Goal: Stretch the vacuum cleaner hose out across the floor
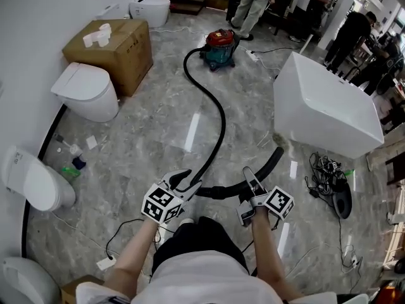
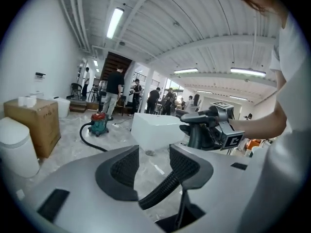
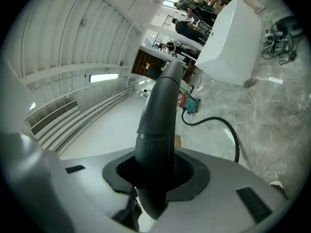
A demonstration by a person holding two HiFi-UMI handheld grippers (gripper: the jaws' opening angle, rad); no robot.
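- Hose (image 1: 218, 116) snaked across the floor (image 1: 145, 138) from the vacuum cleaner (image 1: 219, 48) at twelve o'clock.
- My right gripper (image 3: 156, 171) clamped its rigid end, presumably for pulling.
- My left gripper (image 2: 151, 165), jaws apart, cradled it loosely.

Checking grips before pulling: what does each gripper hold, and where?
Right gripper clamps the hose's rigid end tube. Left gripper stands open, the ribbed hose loose between its jaws.

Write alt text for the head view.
A person with two grippers handles a black vacuum hose: the right gripper clamps its rigid end, the left gripper straddles it with open jaws. The hose snakes across the marble floor to a red-and-green vacuum cleaner.
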